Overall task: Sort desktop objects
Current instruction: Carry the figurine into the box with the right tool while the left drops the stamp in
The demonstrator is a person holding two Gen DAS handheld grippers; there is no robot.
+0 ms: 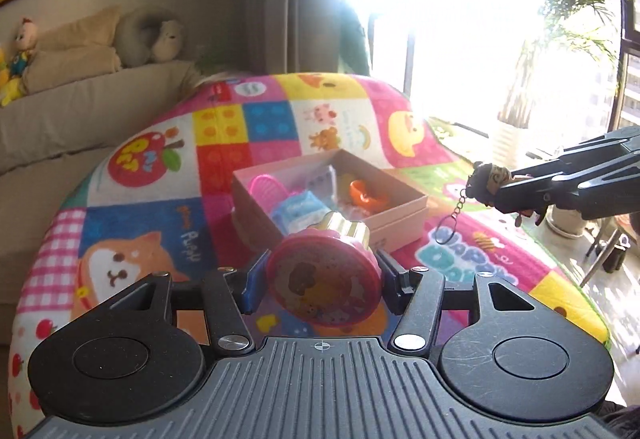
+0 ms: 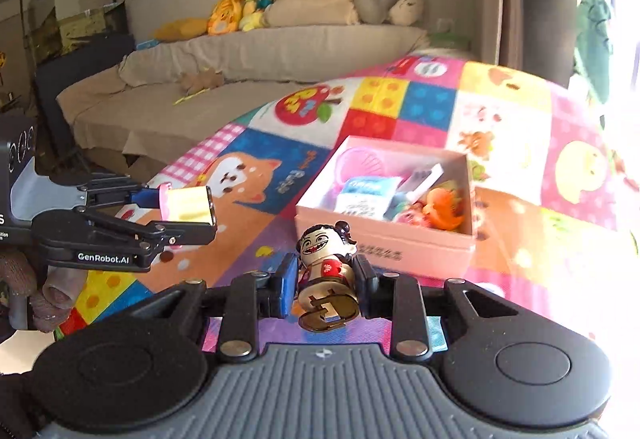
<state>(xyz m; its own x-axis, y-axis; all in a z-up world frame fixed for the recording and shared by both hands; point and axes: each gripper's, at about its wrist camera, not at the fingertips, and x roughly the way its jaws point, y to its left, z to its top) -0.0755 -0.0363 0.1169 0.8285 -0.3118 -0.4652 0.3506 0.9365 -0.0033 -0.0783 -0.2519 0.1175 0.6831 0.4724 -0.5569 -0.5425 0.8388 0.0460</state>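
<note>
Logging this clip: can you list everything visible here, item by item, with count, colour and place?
pink box: 1, pale pink, open, on the mat
box contents: several, pink, blue-white, orange; inside the box, exact count unclear
stamp toy: 1, pink and gold, held in left gripper
figurine keychain: 1, dark hair, red and cream, held in right gripper
play mat: 1, multicoloured patchwork
plush toys: several, yellow and cream, on sofa
left gripper: 1, black, blue pads
right gripper: 1, black

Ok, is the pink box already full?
No. The pink box holds several small items, yet bare floor shows near its right wall.
</note>
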